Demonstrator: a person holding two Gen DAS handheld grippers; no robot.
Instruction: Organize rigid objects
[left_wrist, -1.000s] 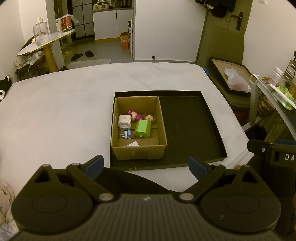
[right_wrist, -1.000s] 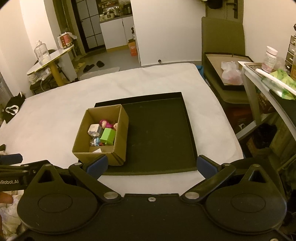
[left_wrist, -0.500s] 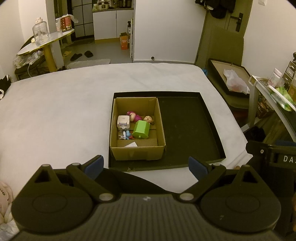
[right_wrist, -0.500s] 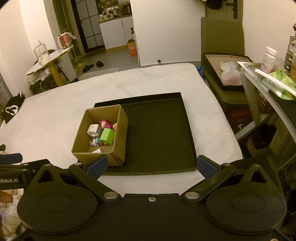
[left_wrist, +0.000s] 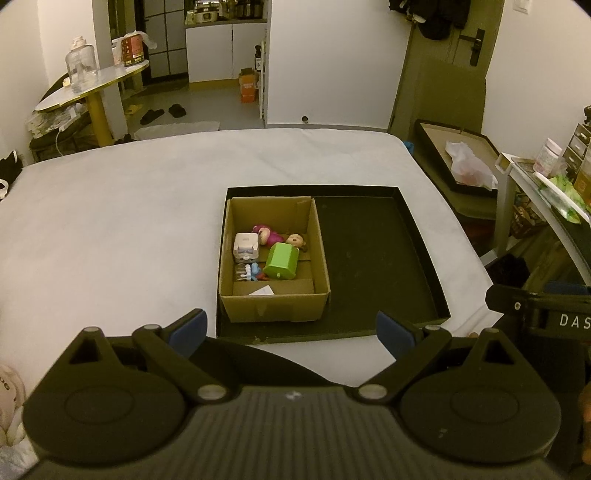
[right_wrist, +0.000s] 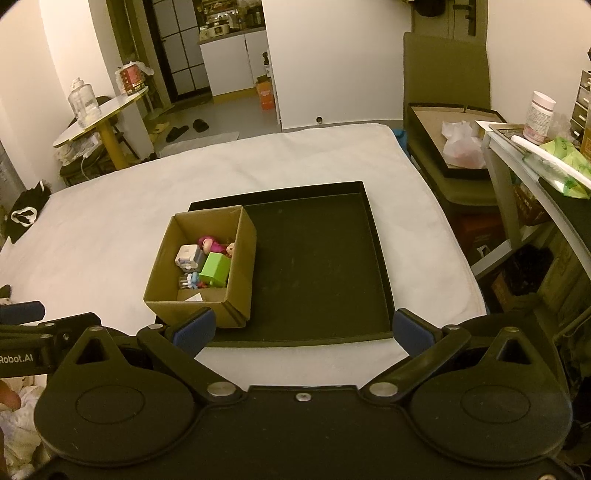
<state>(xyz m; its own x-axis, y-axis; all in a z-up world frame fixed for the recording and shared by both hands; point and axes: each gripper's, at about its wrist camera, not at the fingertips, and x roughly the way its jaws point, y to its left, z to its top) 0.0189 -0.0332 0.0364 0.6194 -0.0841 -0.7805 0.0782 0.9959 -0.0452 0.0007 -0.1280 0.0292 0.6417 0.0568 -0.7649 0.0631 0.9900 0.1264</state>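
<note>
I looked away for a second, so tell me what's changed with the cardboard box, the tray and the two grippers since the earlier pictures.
Almost nothing. Both views drift very slightly; nothing was grasped or released. The left hand-held gripper and right hand-held gripper stay open and empty, short of the black shallow tray. The brown cardboard box sits in the tray's left part, still holding the green plastic block and small toys.

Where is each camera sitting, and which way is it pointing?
Left wrist: rides the left claw, open, facing the cardboard box in the black tray on the bed; right claw's body shows at right.
Right wrist: rides the right claw, open, facing the same box from further right; a fingertip shows.
Shared: box, tray, green block.
</note>
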